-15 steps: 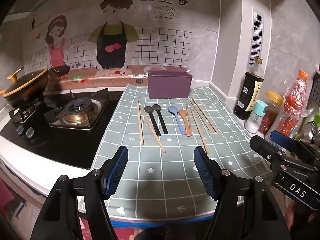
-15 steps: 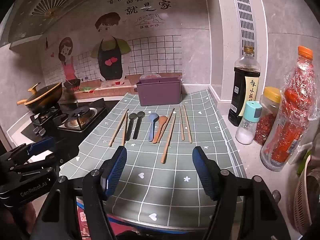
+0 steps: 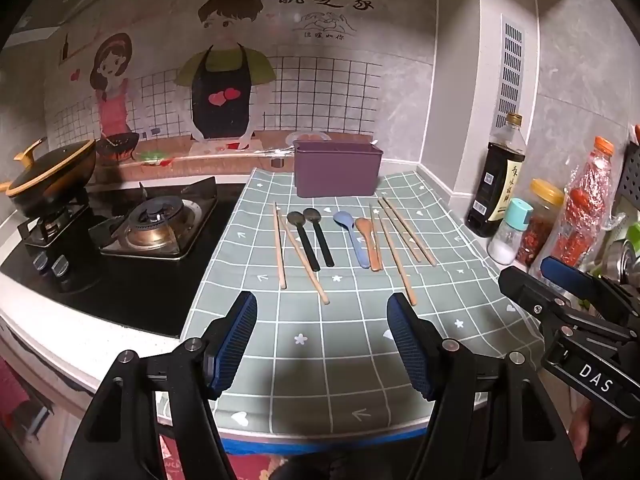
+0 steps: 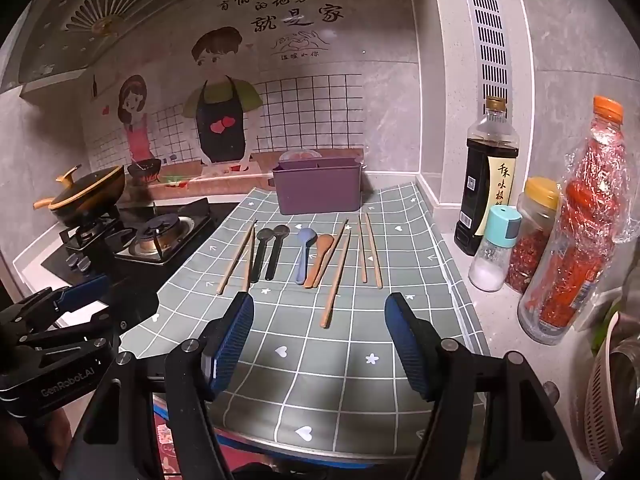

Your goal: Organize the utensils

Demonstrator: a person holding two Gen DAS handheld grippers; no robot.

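Note:
Utensils lie in a row on the green checked mat [image 3: 344, 344]: wooden chopsticks [image 3: 279, 246], two black spoons [image 3: 309, 245], a blue spoon [image 3: 353, 237], a brown spoon [image 3: 371, 245] and more chopsticks [image 3: 408, 232]. A purple holder box [image 3: 337, 173] stands behind them, also in the right wrist view [image 4: 317, 191]. My left gripper [image 3: 322, 344] is open and empty above the mat's near part. My right gripper [image 4: 319, 340] is open and empty, near a long chopstick [image 4: 337, 280]. The spoons [image 4: 305, 253] lie beyond it.
A gas stove [image 3: 156, 224] and a black pot [image 3: 48, 180] stand at the left. A soy sauce bottle [image 4: 486, 184], a salt shaker [image 4: 494, 248], a chilli jar [image 4: 534, 236] and a red bottle [image 4: 580, 248] line the right. The counter edge runs along the front.

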